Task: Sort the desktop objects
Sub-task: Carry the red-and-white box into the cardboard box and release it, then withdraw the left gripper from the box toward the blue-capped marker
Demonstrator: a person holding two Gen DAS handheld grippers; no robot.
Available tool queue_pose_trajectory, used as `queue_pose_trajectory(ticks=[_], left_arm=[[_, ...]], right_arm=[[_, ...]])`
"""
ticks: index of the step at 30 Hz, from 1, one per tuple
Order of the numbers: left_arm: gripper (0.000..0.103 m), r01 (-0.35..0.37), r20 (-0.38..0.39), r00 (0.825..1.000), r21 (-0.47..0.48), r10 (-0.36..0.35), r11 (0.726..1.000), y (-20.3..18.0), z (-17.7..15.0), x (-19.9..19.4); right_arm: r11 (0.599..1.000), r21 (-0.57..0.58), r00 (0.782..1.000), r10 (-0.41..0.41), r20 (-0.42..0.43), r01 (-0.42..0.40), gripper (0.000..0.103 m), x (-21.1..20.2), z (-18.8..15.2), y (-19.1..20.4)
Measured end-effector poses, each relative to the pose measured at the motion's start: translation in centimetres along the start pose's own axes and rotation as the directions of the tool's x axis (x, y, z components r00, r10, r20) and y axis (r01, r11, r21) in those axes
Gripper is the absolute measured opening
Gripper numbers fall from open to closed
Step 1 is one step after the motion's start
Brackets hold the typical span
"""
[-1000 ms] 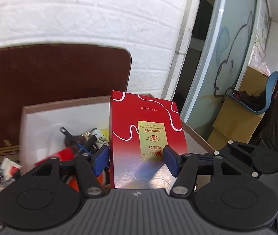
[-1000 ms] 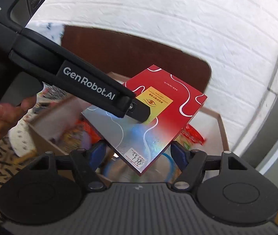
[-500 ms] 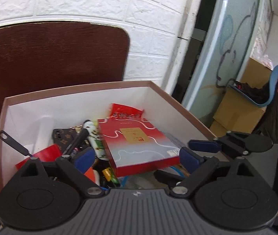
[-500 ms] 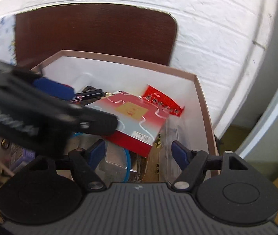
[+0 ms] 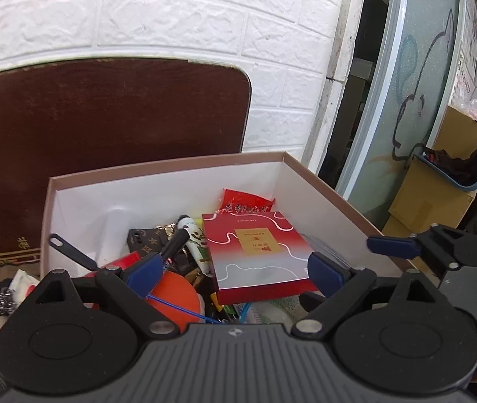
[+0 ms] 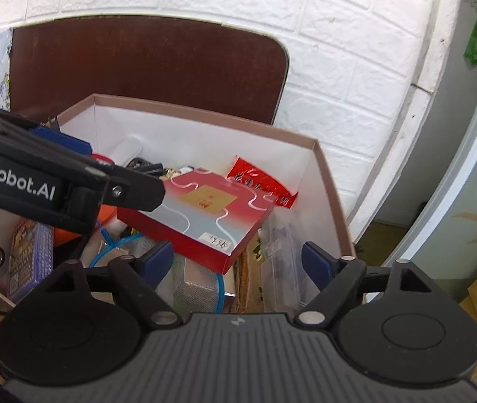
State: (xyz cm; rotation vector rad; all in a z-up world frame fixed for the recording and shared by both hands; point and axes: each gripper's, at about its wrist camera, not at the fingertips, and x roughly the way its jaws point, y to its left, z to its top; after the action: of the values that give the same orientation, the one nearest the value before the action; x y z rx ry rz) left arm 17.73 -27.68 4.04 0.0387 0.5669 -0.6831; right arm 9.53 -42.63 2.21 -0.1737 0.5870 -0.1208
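**A:** What do you have right in front of you?

**B:** Your left gripper has its blue-padded fingers spread wide with nothing between them. Your right gripper is the same, fingers apart and empty, and it hovers at the near right corner of the box. In the right wrist view, your left tool crosses the left side of the frame above the box's contents.

**A:** And the flat red box?

**B:** The flat red-and-silver rectangular carton lies inside the open cardboard box with white inner walls, resting on top of the clutter and tilted, its near corner raised. Its lid fades from red at the far end to silver at the near end, crossed by white wavy lines, with a gold square label in the middle. A small white sticker with handwriting sits on its near edge.

**A:** What lies past it?

**B:** A crinkled red foil packet touches its far end. To its left you see a round orange object, a white marker with a black cap and a black-handled tool. Behind the box stands a dark brown board against the white brick wall.
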Motion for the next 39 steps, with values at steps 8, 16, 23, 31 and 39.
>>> queue_pose_trajectory(ticks=[8, 16, 23, 31, 39], left_arm=[[0.096, -0.052, 0.036, 0.998, 0.021, 0.051, 0.998, -0.8, -0.4, -2.7], [0.096, -0.068, 0.048, 0.997, 0.04, 0.066, 0.997, -1.5, -1.5, -5.4], [0.096, -0.1, 0.069, 0.993, 0.055, 0.096, 0.993, -1.6, -3.0, -8.5], [0.096, -0.098, 0.07, 0.993, -0.002, 0.098, 0.995, 0.0, -5.8, -12.2], [0.096, -0.12, 0.039, 0.992, -0.08, 0.123, 0.99, 3.2, -10.0, -15.7]], right_arm=[[1.0, -0.002, 0.999, -0.015, 0.042, 0.015, 0.087, -2.5, 0.2, 0.9], [1.0, -0.002, 0.997, 0.007, 0.075, -0.006, 0.087, -4.8, 0.3, 2.2], [0.999, -0.003, 0.993, 0.033, 0.111, -0.033, 0.088, -7.1, 0.0, 3.8], [0.995, -0.083, 0.989, 0.069, 0.134, -0.058, 0.091, -9.4, -0.9, 8.0], [0.974, -0.191, 0.981, 0.147, 0.128, -0.121, 0.091, -10.9, -2.5, 13.3]])
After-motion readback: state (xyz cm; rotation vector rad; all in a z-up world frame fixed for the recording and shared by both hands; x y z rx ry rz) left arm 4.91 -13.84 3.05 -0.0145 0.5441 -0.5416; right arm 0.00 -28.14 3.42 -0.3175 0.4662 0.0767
